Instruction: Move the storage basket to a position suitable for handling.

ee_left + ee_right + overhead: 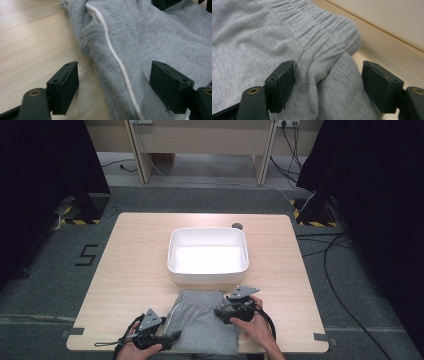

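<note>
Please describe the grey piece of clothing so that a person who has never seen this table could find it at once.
On the light wooden table, look at the near edge, just in front of the white plastic tub. There lies the folded grey garment, flat between the left gripper and the right gripper. It is the one soft thing there, with a ribbed elastic waistband and a thin white stripe along one side.

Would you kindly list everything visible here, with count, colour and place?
garment: one, grey with a white side stripe, folded at the table's near edge
tub: one, white, mid-table beyond the garment
table: one, light wood, on grey carpet
floor cables: several, black, right of the table
left gripper: one, black, jaws open astride the garment's striped edge
right gripper: one, black, jaws open astride the elastic waistband
hands: two, at the bottom edge, holding the grippers
</note>
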{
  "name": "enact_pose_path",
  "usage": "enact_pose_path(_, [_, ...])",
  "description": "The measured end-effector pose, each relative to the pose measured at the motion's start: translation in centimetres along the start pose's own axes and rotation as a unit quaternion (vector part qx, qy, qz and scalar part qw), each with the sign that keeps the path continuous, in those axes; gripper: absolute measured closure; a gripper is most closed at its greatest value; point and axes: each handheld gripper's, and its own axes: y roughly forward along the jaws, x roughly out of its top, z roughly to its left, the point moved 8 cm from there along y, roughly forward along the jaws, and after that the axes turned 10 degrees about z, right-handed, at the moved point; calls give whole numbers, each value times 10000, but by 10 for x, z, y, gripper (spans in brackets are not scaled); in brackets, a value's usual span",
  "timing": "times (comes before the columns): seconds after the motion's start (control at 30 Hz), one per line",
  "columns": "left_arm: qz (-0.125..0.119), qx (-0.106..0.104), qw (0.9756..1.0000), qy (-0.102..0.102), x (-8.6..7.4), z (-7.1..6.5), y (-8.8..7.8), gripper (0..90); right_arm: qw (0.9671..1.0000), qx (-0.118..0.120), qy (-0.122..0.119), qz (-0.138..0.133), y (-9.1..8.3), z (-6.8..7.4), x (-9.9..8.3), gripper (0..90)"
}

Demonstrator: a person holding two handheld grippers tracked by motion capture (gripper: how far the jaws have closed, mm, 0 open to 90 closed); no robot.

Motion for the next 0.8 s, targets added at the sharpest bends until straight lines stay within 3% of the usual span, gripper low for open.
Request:
enact_pose_path(0.2, [-104,-19,9998,-163,-3,0,-8,190,9999,23,83,-59,-1,-3,1,256])
enact_pose_path(0.47, [40,11,10000,-26,-10,-6,-3,205,10000,12,77,-22,0,-3,0,258])
enact_pose_path(0.63, [-86,-88,9998,126,-11,-14,-2,374,10000,19,39,-26,1,-1,1,283])
enact_pose_path(0.8, [-146,-180,9997,111,-11,-16,-2,452,9999,67,-99,-41,1,1,1,356])
